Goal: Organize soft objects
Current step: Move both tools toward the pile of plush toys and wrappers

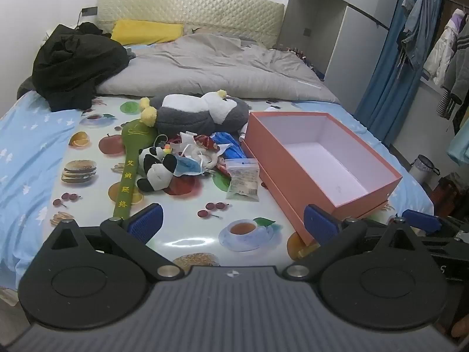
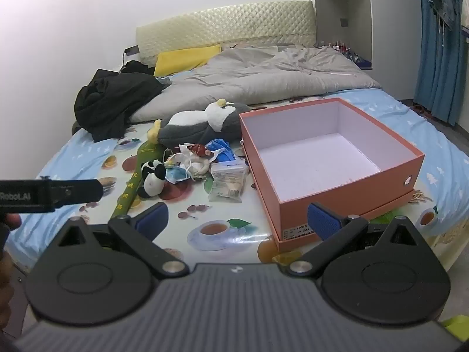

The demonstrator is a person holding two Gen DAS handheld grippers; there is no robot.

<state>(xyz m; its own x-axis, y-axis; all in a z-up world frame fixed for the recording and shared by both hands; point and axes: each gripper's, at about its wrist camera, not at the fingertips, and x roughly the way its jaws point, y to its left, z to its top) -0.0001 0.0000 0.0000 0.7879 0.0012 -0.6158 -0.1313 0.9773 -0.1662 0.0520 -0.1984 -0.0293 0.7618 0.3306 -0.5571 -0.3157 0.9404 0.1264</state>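
Note:
A pile of soft things lies on a fruit-print mat on the bed: a grey and white penguin plush, a small panda plush, a long green fabric stick, blue face masks and a zip bag. An empty orange box stands to the right of the pile. My left gripper is open and empty, near the mat's front edge. My right gripper is open and empty, in front of the box's near corner.
A black jacket, a grey duvet and a yellow pillow lie farther up the bed. Blue curtains and hanging clothes are at the right. The left gripper's side shows at the right wrist view's left edge.

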